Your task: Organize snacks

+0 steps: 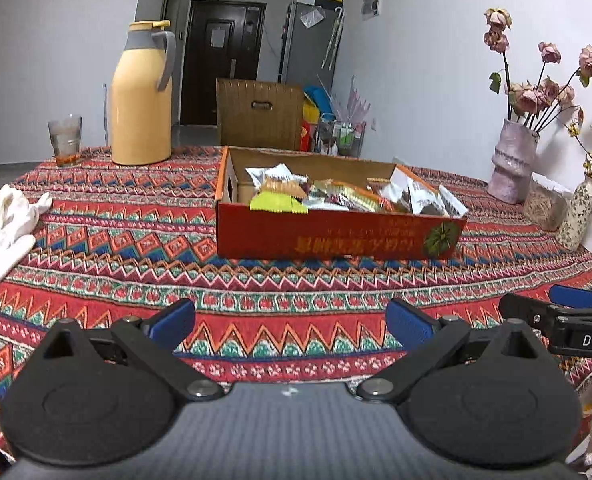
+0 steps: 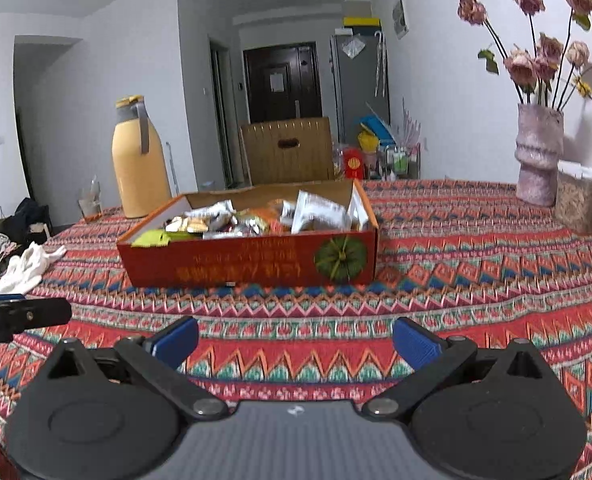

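Both grippers hover low over the patterned tablecloth, jaws spread wide and holding nothing: the left gripper and the right gripper side by side. Straight ahead of them sits the red cardboard box, open-topped and heaped with wrapped snacks. Beyond it to the left stand a yellow thermos and a glass; white gloves lie far left. A vase of dried roses stands ahead right.

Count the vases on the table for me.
2: a pink vase holding dried roses at the far right, and a speckled vase nearer, at the right edge. Others may sit outside the frame.
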